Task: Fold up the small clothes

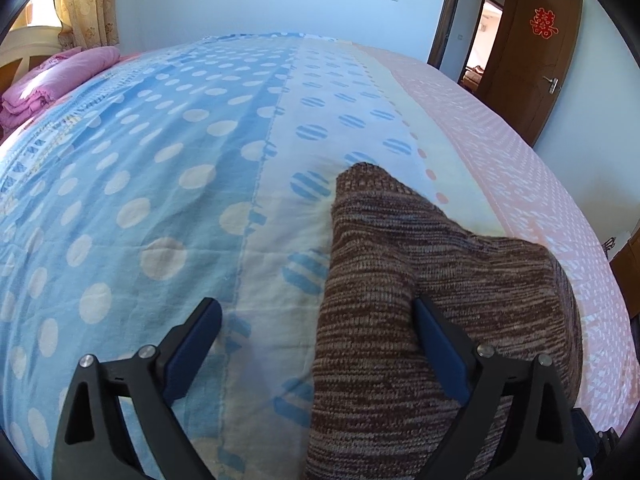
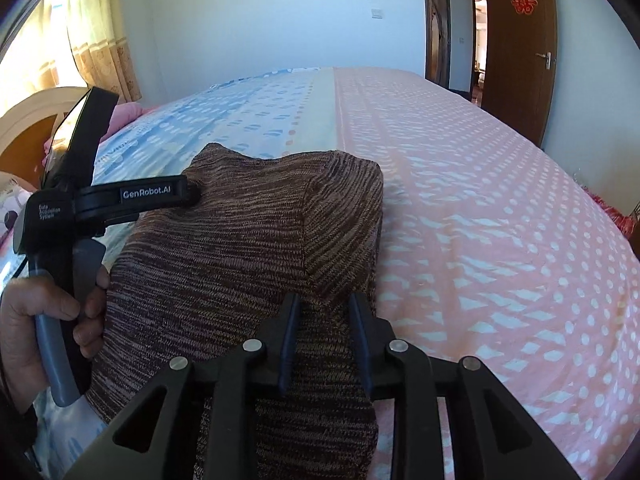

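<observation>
Left wrist view: left gripper [image 1: 316, 344] is sitting spread wide, pinching nothing; the brown knit garment [image 1: 432, 280] is lying on the bedsheet [image 1: 160, 160], filling 4 to 6 o'clock, its edge draping between the fingers.

Right wrist view: right gripper [image 2: 324, 340] is standing half-spread at 6 o'clock, knit fabric bunching between the fingers, pads seemingly not pressing. The garment is looking folded over already; squaring and flattening probably remaining.
</observation>
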Demonstrator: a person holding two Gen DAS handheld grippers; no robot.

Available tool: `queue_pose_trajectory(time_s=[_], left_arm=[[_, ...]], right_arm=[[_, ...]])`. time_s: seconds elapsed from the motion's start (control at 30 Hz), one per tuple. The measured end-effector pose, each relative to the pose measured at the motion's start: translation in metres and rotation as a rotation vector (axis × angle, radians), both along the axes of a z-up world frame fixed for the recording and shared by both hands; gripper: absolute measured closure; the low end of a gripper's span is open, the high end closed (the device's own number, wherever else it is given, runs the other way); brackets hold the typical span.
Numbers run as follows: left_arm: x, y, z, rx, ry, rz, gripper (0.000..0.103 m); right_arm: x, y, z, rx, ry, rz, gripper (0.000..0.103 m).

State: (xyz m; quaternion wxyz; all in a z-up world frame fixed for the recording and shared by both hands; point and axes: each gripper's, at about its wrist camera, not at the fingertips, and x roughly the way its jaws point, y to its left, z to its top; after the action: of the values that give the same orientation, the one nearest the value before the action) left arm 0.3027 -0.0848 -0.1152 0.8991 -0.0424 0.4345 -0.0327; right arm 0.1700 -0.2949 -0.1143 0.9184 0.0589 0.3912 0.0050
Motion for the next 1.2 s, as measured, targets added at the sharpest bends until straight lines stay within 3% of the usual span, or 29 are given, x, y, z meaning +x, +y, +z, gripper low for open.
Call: queue_pose_trajectory(time_s=[0.07, 0.17, 0.23, 0.4, 0.6, 0.8, 0.97, 1.07, 1.2], left_arm=[[-0.006, -0.002, 0.003, 0.03, -0.013, -0.003, 0.005], [-0.024, -0.003, 0.006, 0.05, -0.011, -0.033, 0.005], [-0.043, -0.002, 0.011, 0.06, -0.038, -0.05, 0.006], [-0.09, -0.005, 0.028, 0.102, -0.104, -0.101, 0.006], [-0.125, -0.006, 0.045, 0.137, -0.169, -0.138, 0.006], [-0.141, -0.007, 0.051, 0.187, -0.202, -0.163, 0.005], [-0.138, -0.007, 0.045, 0.243, -0.199, -0.148, 0.001], [-0.129, -0.004, 0.04, 0.222, -0.163, -0.151, 0.0], [-0.115, 0.005, 0.041, 0.097, -0.134, -0.176, 0.0]], right_arm=[[0.003, -0.015, -0.004, 0.077, 0.021, -0.043, 0.045], [-0.001, -0.041, -0.006, 0.264, 0.013, -0.084, 0.045], [-0.005, -0.051, -0.005, 0.313, -0.001, -0.115, 0.045], [-0.014, -0.06, 0.002, 0.286, -0.031, -0.17, 0.045], [-0.036, -0.053, 0.022, 0.159, -0.098, -0.2, 0.045], [-0.044, -0.041, 0.033, 0.029, -0.146, -0.189, 0.045], [-0.042, -0.035, 0.031, 0.013, -0.137, -0.163, 0.045], [-0.044, -0.036, 0.035, 0.01, -0.154, -0.175, 0.045], [-0.046, -0.046, 0.036, 0.076, -0.159, -0.186, 0.037]])
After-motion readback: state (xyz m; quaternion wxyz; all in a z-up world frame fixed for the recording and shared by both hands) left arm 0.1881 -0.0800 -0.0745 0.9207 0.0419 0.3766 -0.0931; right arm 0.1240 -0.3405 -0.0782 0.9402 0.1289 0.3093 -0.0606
